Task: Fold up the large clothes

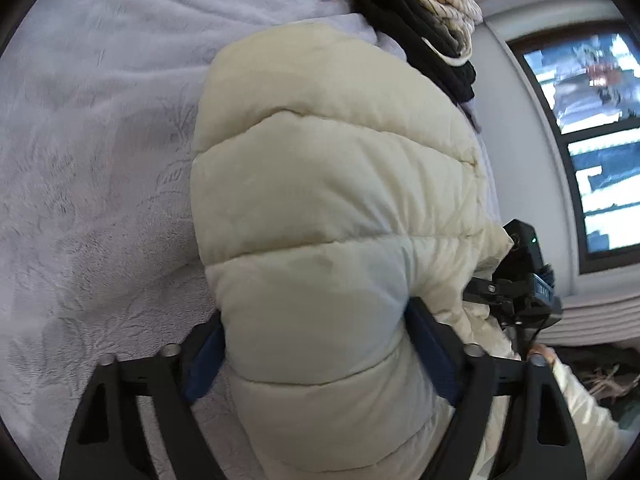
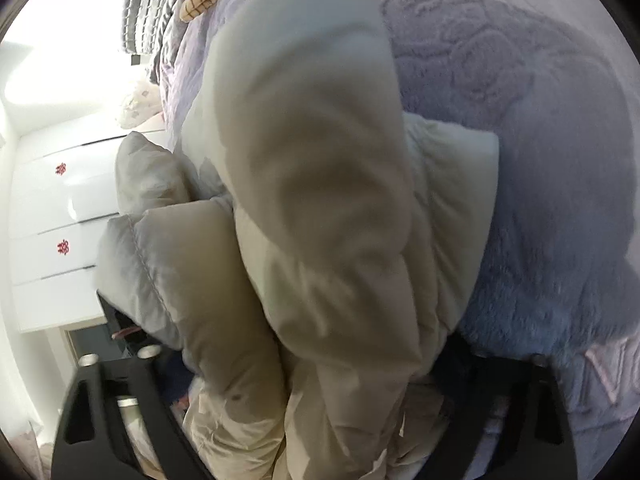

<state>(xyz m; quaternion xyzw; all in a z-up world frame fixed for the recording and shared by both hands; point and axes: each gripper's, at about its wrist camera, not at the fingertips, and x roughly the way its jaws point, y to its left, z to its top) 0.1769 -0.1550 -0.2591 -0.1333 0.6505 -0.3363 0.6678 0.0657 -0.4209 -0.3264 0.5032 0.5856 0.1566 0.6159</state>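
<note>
A cream puffer jacket (image 1: 320, 200) lies on a pale lavender fleece blanket (image 1: 92, 140). My left gripper (image 1: 316, 344) is shut on a thick quilted fold of the jacket, its blue pads pressing both sides. In the left wrist view my right gripper (image 1: 516, 284) shows at the jacket's right edge. In the right wrist view the jacket (image 2: 320, 200) fills the middle, bunched and blurred, and my right gripper (image 2: 316, 364) is closed on a bunch of it. The right gripper's fingertips are hidden by the fabric.
A pile of black and cream knitted clothes (image 1: 420, 12) sits at the blanket's far end. A window (image 1: 592, 128) is to the right. A white drawer unit (image 2: 60, 216) stands left of the bed, with striped and patterned fabric (image 2: 160, 8) beyond.
</note>
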